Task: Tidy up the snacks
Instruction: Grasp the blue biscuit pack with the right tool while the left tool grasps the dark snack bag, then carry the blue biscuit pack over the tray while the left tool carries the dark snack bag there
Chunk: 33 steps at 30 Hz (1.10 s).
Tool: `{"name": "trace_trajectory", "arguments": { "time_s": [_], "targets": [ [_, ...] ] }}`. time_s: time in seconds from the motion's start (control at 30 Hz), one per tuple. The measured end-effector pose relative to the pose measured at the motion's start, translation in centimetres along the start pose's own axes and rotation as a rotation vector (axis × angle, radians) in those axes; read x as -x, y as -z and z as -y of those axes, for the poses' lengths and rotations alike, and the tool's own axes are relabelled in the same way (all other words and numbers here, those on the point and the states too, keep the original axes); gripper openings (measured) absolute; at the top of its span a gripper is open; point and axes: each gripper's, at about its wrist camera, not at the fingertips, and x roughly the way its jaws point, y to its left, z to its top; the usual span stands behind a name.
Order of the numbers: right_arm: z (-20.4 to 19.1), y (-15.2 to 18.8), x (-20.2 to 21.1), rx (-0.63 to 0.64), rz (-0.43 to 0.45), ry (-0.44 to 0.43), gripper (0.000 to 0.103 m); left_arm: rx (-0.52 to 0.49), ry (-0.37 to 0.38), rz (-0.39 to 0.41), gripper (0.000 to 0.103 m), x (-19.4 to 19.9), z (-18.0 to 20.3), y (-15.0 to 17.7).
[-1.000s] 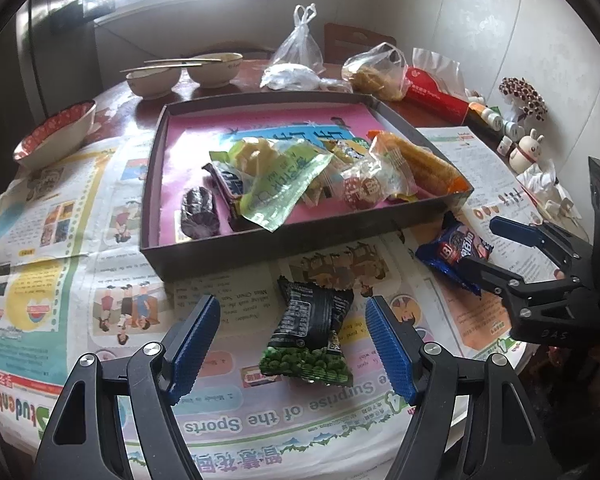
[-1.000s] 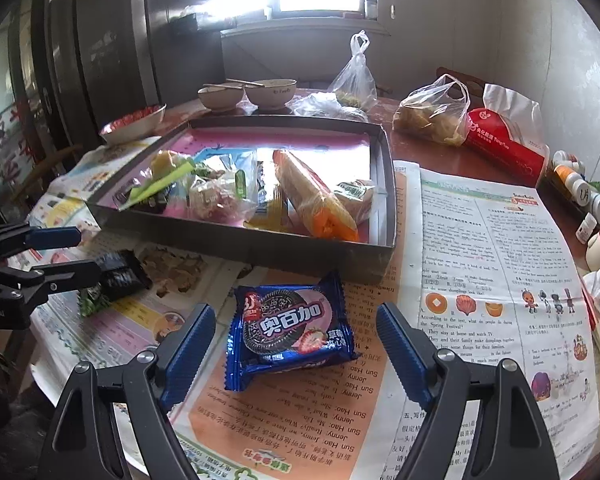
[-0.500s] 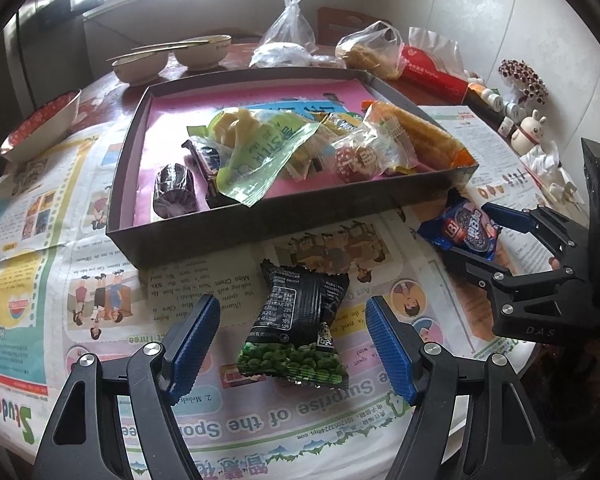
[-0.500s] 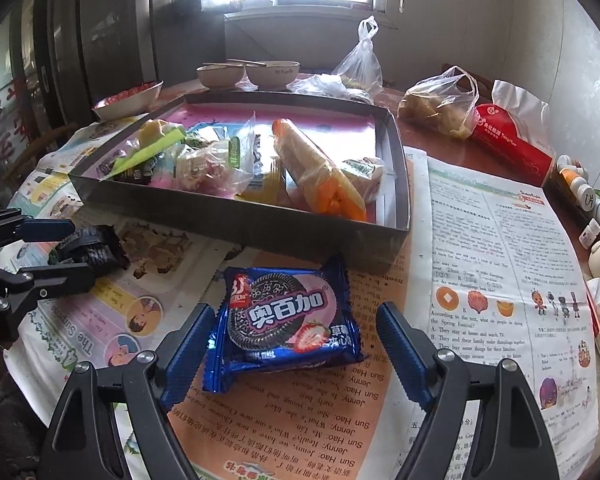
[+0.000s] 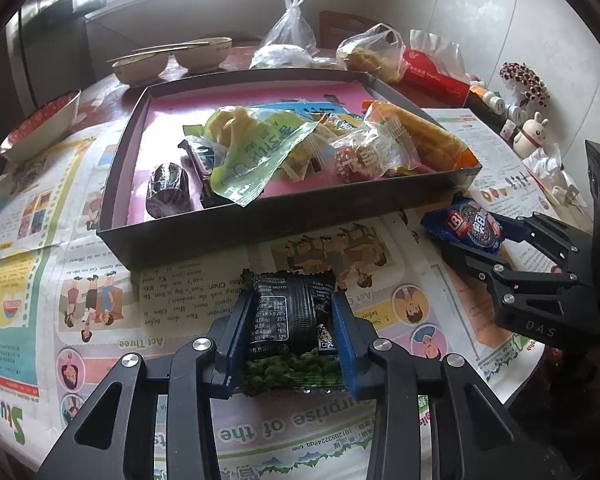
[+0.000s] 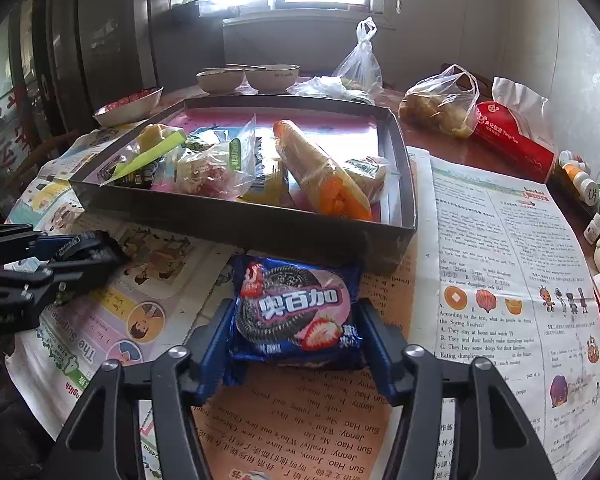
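My left gripper [image 5: 290,334] is shut on a black pea snack packet [image 5: 290,320] that lies on the newspaper in front of the dark tray [image 5: 260,224]. My right gripper [image 6: 294,330] is shut on a blue cookie packet [image 6: 294,312], just in front of the tray's near wall [image 6: 260,232]. The tray has a pink floor and holds several snacks, among them a green wrapper [image 5: 260,156] and a long orange packet [image 6: 320,172]. The right gripper shows at the right of the left wrist view [image 5: 472,232]; the left gripper shows at the left of the right wrist view [image 6: 80,250].
Newspapers [image 6: 500,260] cover the table. Behind the tray stand two bowls [image 5: 172,60], plastic bags [image 6: 440,108] and a red package [image 6: 512,140]. A bowl with a red inside [image 5: 40,124] is at the left. Small bottles and figurines [image 5: 532,136] line the right edge.
Both grippers have moved forward and closed: the left onto the black pea packet, the right onto the blue cookie packet. Before, both were open with the packets between their fingers.
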Motion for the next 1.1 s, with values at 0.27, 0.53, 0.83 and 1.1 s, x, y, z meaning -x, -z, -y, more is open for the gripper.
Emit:
{"name": "trace_trajectory", "arguments": {
  "time_s": [0.27,0.53,0.83,1.1],
  "targets": [
    [-0.7,-0.1,1.3,0.002,0.026,-0.06,0.058,0.02,0.03,0.031,0.038,1.7,-0.7,-0.2],
    [-1.4,-0.8,3.0,-0.004,0.07,-0.112,0.058,0.056,0.02,0.095,0.038,4.3,-2.3,-1.0],
    [-1.6,-2.4,3.8,-0.027,0.101,-0.128,0.058,0.093,0.008,0.126,0.038,5.1,-3.8,-2.1],
    [-1.1,-4.2,3.6,-0.061,0.117,-0.123,0.058,0.098,0.012,0.124,0.038,4.5,-4.1,-3.3]
  ]
}}
